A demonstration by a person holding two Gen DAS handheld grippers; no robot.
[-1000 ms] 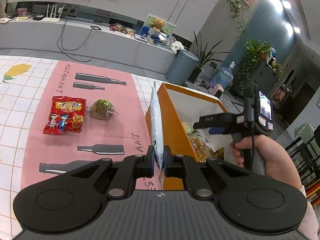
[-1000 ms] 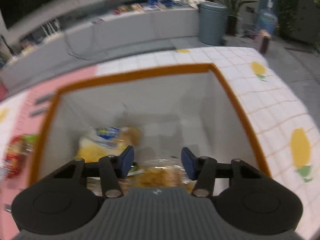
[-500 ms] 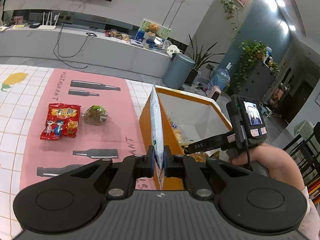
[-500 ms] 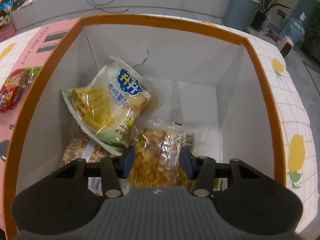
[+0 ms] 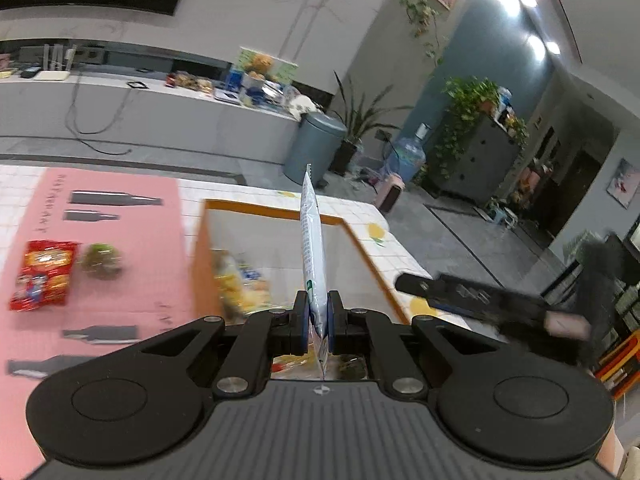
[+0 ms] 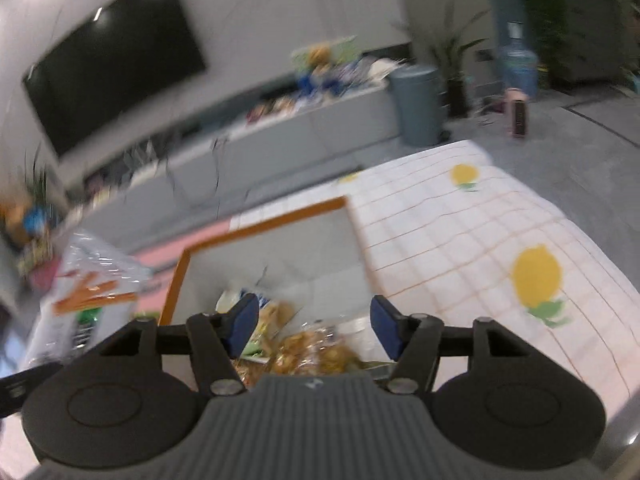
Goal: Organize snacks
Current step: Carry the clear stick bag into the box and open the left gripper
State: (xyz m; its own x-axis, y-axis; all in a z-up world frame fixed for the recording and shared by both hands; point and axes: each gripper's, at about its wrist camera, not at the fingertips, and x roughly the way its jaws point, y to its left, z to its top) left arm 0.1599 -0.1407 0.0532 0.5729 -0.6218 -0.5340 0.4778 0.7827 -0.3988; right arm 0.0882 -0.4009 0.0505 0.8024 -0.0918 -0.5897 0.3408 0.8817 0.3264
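Two grippers over orange box: left gripper clenched on white snack bag, edge-up for slotting in; right gripper empty, jaws opening. Red packet on desk at 9 o'clock.

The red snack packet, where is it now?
In the left wrist view, the red snack packet lies far left on the pink mat, beside a small green-brown packet, outside the orange box.

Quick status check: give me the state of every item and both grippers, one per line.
left gripper: shut on the white pouch
white pouch: held edge-on above the orange box
right gripper: opening, nothing between its fingers
orange box: open-topped, snack bags inside
red snack pack: flat on the pink mat
green-topped pack: on the mat beside it
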